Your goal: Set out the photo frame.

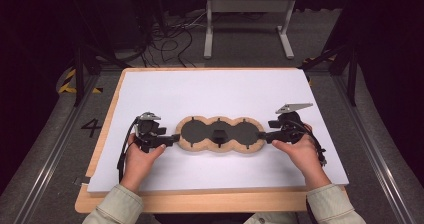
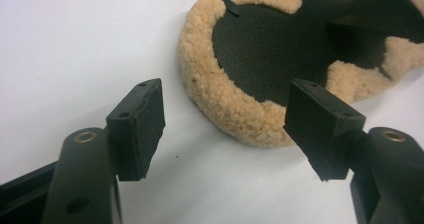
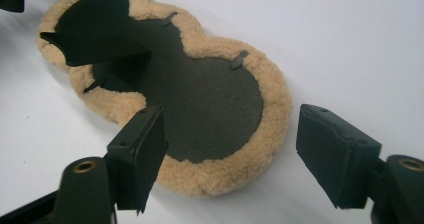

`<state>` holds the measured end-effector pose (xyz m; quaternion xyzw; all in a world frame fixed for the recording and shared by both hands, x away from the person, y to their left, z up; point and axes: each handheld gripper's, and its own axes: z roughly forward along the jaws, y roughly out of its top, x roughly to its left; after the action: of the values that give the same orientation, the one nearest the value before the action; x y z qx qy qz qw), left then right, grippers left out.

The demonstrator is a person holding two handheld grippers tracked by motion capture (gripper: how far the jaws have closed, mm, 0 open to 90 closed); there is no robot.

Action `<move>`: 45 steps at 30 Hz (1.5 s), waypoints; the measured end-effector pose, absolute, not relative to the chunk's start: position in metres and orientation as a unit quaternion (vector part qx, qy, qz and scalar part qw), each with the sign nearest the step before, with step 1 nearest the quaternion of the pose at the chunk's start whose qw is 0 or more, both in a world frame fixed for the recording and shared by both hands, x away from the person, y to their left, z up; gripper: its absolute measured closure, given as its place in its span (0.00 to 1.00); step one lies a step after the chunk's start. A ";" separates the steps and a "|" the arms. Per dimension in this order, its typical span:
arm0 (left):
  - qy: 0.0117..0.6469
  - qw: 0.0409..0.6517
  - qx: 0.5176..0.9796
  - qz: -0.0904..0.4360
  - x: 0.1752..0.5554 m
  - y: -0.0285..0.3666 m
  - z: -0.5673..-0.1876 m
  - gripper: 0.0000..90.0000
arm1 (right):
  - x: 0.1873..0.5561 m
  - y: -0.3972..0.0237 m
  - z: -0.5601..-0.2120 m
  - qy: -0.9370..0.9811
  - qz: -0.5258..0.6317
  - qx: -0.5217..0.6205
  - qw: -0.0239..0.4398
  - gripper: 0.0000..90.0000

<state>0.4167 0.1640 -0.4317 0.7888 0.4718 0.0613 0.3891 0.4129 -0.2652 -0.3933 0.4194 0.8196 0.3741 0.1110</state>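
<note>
Both tools are being held open at the two ends of a three-lobed fleece pad [image 1: 220, 134] that is lying flat, dark side up, near the middle of the white table [image 1: 215, 89]: the left tool [image 1: 170, 139] is being kept at the left lobe and the right tool [image 1: 264, 136] at the right lobe, with nothing being gripped by either. Judging from this, the pad's ends are probably about to be pinched, so each pair of jaws is best being brought low and square across the fluffy tan rim, one jaw over the dark face, and closed together so the pad is being lifted evenly rather than dragged.
</note>
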 end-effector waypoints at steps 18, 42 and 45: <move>0.497 0.381 0.780 0.003 0.433 0.156 -0.452 0.20 | 0.427 -0.263 -0.426 0.808 0.356 0.466 0.061 0.19; 0.507 0.362 0.782 0.001 0.434 0.141 -0.449 0.18 | 0.430 -0.249 -0.440 0.819 0.330 0.469 0.021 0.08; 0.514 0.356 0.780 0.001 0.434 0.145 -0.448 0.17 | 0.430 -0.248 -0.440 0.820 0.329 0.468 0.021 0.07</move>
<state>0.4337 0.1446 -0.4476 0.7800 0.5145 0.0005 0.3563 0.4295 -0.2483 -0.4399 0.4685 0.8196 0.3293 0.0206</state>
